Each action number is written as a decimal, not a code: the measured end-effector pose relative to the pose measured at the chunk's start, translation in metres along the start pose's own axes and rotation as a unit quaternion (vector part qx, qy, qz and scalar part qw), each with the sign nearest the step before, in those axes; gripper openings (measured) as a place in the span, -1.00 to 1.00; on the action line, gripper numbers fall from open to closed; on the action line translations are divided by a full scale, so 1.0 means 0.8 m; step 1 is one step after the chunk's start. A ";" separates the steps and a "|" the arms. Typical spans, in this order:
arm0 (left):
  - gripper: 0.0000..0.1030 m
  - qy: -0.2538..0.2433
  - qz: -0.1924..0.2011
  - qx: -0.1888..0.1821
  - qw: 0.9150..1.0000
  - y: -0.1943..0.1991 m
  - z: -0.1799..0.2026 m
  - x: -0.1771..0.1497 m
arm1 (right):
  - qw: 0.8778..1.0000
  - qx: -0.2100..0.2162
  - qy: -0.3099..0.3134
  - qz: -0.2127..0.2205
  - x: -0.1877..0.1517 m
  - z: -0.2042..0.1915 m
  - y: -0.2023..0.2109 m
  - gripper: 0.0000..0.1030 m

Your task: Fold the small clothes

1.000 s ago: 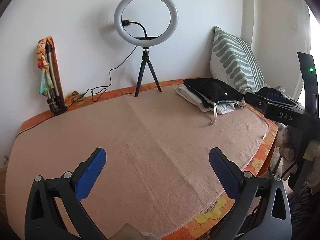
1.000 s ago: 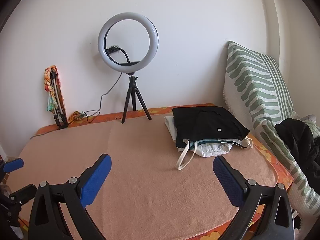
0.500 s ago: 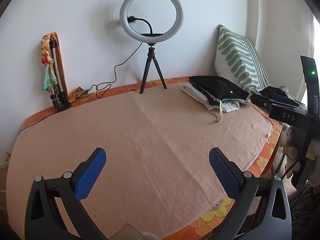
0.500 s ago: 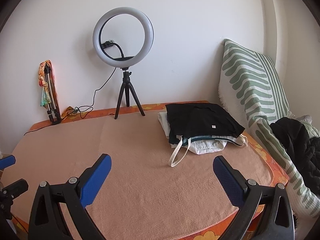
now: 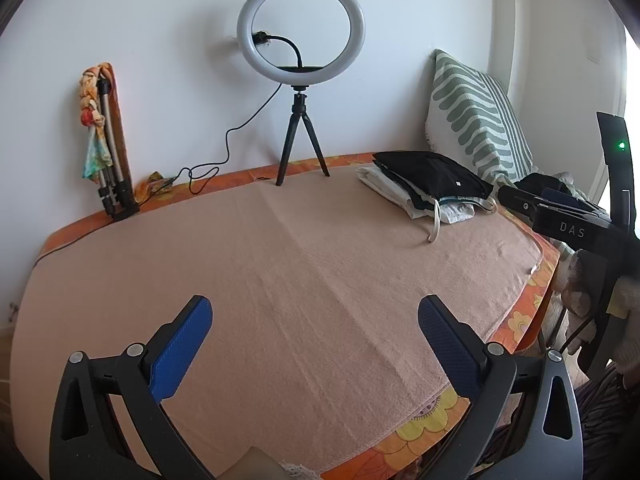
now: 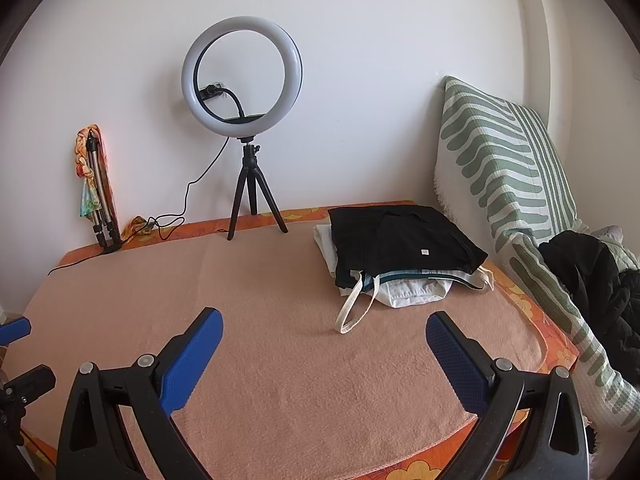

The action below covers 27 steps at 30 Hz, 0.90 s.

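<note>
Peach-coloured terry blanket (image 5: 320,280) covers the bed, and its whole middle lies bare: no garment is spread out for folding. The task's clothes sit at the far right of the bed as a stack of folded clothes (image 6: 400,256), a black piece on top of white and pale ones, with a cream strap (image 6: 352,308) trailing out of the pile onto the blanket. In the left wrist view the same stack (image 5: 428,184) lies just in front of the green-striped pillow (image 5: 472,120).

Both tools hover above the near edge of the bed and hold nothing. The left gripper (image 5: 314,340) has its blue fingers (image 5: 180,344) spread wide, with only blanket between them. The right gripper (image 6: 324,352) is likewise spread wide, its fingers (image 6: 456,360) well short of the stack.

Judging by how things lie, several pieces look already folded and piled. A dark crumpled garment (image 6: 592,280) lies heaped off the bed's right side by the pillow; it may be what is left, though whether it belongs to the task cannot be told. A ring light on a tripod (image 6: 244,120) stands at the wall, clear of the working area.
</note>
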State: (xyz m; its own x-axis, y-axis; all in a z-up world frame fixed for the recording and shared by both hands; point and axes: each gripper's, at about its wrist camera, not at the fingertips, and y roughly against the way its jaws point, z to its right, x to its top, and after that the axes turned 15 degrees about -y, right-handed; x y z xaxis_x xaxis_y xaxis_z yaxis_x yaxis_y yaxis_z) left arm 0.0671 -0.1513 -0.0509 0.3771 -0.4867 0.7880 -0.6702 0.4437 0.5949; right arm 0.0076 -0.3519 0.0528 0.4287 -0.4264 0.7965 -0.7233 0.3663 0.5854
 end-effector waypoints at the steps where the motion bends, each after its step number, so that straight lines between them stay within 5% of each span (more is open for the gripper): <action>1: 0.99 -0.001 0.001 0.000 1.000 0.000 -0.001 0.000 | 1.000 0.000 0.001 0.000 0.000 0.000 0.000 1.00; 27: 0.99 -0.004 0.005 0.004 1.000 0.006 0.000 -0.001 | 1.000 0.001 0.003 -0.001 -0.003 -0.009 0.001 1.00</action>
State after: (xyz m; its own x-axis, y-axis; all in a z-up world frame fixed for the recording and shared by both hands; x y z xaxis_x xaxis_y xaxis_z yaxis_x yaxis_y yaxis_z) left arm 0.0634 -0.1488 -0.0488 0.3649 -0.4880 0.7929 -0.6788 0.4434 0.5853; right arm 0.0097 -0.3446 0.0525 0.4338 -0.4225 0.7958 -0.7235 0.3631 0.5872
